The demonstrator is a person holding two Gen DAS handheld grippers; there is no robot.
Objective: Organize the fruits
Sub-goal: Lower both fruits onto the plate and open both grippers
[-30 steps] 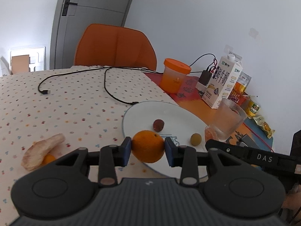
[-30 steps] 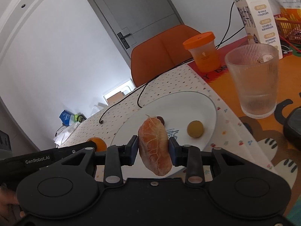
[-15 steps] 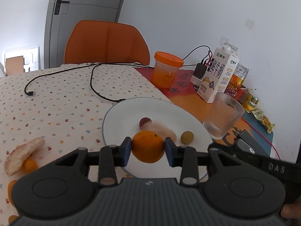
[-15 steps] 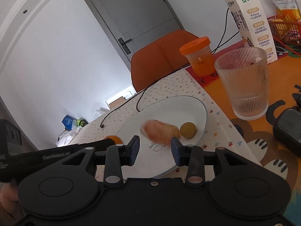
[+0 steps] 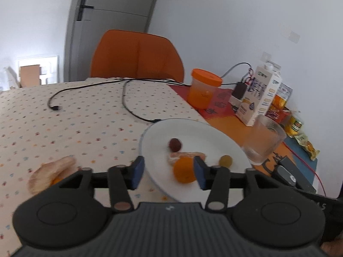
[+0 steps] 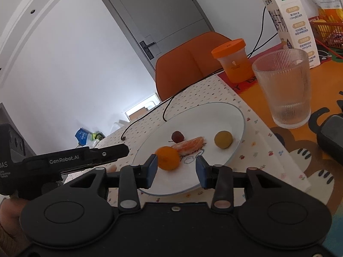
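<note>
A white plate [image 5: 199, 129] [image 6: 227, 115] holds an orange [image 5: 184, 169] [image 6: 167, 158], a peeled citrus segment [image 5: 188, 155] [image 6: 189, 143], a dark red fruit [image 5: 175, 144] [image 6: 177, 136] and a small yellow-green fruit [image 5: 225, 160] [image 6: 223, 139]. My left gripper [image 5: 169, 172] is open and empty, the orange lying just inside its right finger. My right gripper [image 6: 175, 169] is open and empty above the plate's near rim. A second citrus segment [image 5: 50, 171] and a small orange piece lie on the tablecloth at the left.
A ribbed glass [image 5: 263, 142] [image 6: 285, 87], an orange-lidded cup [image 5: 203, 91] [image 6: 232, 61], a milk carton [image 5: 258, 98] [image 6: 289, 19] and snack packs stand right of the plate. A black cable [image 5: 126, 100] crosses the cloth. An orange chair [image 5: 137, 57] stands behind the table.
My right gripper opened and dropped the citrus segment on the plate. My left gripper then opened and let the orange go onto the plate.
</note>
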